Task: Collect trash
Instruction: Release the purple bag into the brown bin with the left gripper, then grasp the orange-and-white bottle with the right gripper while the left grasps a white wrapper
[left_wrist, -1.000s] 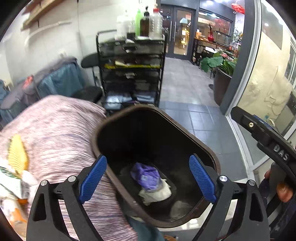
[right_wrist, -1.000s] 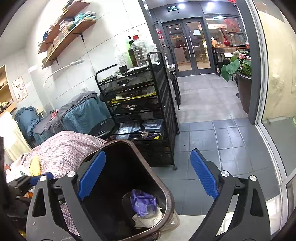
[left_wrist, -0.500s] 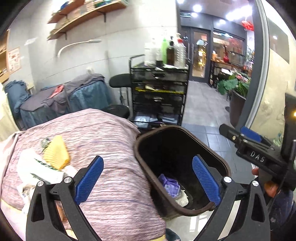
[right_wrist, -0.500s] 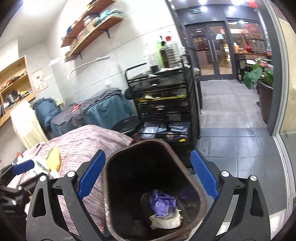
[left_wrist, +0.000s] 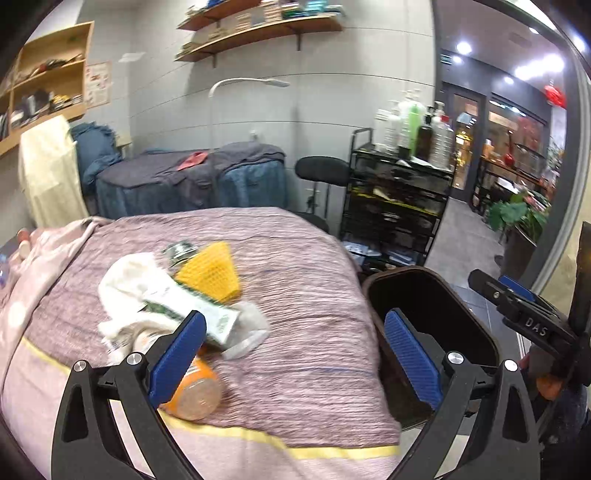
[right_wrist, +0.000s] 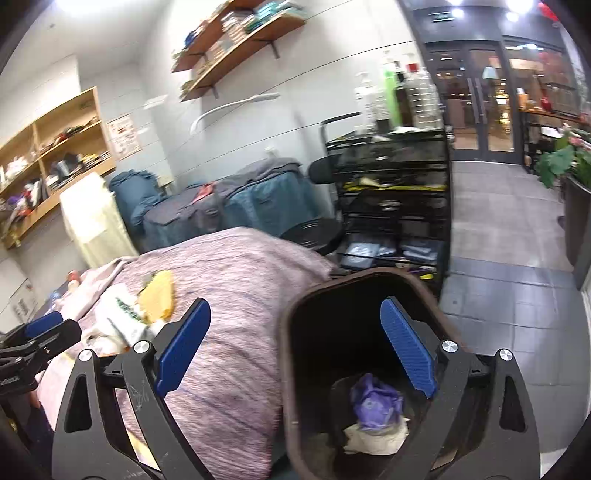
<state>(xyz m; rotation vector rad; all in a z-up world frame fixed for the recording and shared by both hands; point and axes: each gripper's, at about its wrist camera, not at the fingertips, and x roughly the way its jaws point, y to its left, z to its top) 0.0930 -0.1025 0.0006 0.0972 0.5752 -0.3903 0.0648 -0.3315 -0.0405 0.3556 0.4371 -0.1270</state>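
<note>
A pile of trash lies on the purple-striped bed cover (left_wrist: 295, 295): a white crumpled cloth (left_wrist: 125, 280), a yellow mesh sleeve (left_wrist: 210, 271), a green-and-white carton (left_wrist: 192, 308) and an orange bottle (left_wrist: 192, 391). My left gripper (left_wrist: 293, 354) hangs open over the bed, its left finger in front of the bottle, nothing between the pads. The dark brown bin (right_wrist: 354, 302) stands at the bed's right side with purple trash (right_wrist: 375, 400) and white paper (right_wrist: 373, 437) inside. My right gripper (right_wrist: 295, 345) is open and empty above the bin's rim.
A black wire cart (left_wrist: 399, 206) with bottles on top stands behind the bin, beside a black stool (left_wrist: 321, 171). Blue-grey covered furniture (left_wrist: 192, 181) lines the wall under shelves. Tiled floor (right_wrist: 509, 266) runs to glass doors and a potted plant (right_wrist: 565, 162).
Both grippers swung left from the bin toward the bed. The trash pile has come into the middle of the left wrist view, and the bin has slid to the right edge.
</note>
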